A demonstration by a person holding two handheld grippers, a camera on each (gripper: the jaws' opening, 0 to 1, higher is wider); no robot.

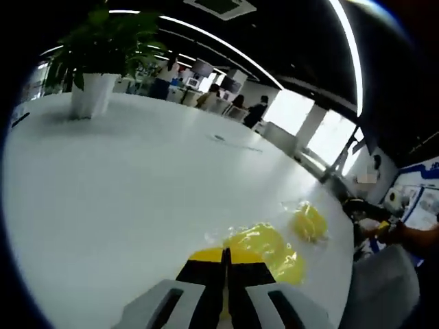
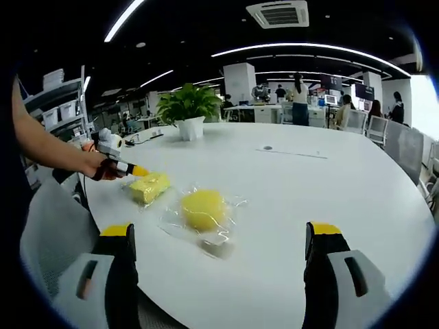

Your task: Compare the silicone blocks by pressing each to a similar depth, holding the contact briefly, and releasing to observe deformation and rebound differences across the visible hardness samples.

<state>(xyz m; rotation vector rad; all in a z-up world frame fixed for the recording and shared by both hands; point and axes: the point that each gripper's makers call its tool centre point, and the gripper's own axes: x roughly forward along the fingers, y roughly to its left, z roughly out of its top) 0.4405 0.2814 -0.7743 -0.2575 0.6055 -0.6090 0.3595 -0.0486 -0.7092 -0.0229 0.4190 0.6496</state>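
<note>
Two yellow silicone blocks lie in clear wrap on the white table (image 2: 329, 178). In the right gripper view the rectangular block (image 2: 149, 186) is to the left and the rounder block (image 2: 204, 209) sits just ahead of my right gripper (image 2: 221, 236), which stands wide open with nothing between its jaws. A hand holds my left gripper (image 2: 130, 168), whose yellow tip touches the rectangular block's far edge. In the left gripper view my left gripper (image 1: 226, 257) is shut, jaws together, tips at the near block (image 1: 267, 245). The second block (image 1: 310, 221) lies beyond to the right.
A potted plant (image 2: 188, 110) stands further back on the table (image 1: 137, 178), also seen as the plant (image 1: 96, 62). A grey chair (image 2: 48, 219) is at the table's edge by the person's arm (image 2: 48, 147). People and desks fill the background.
</note>
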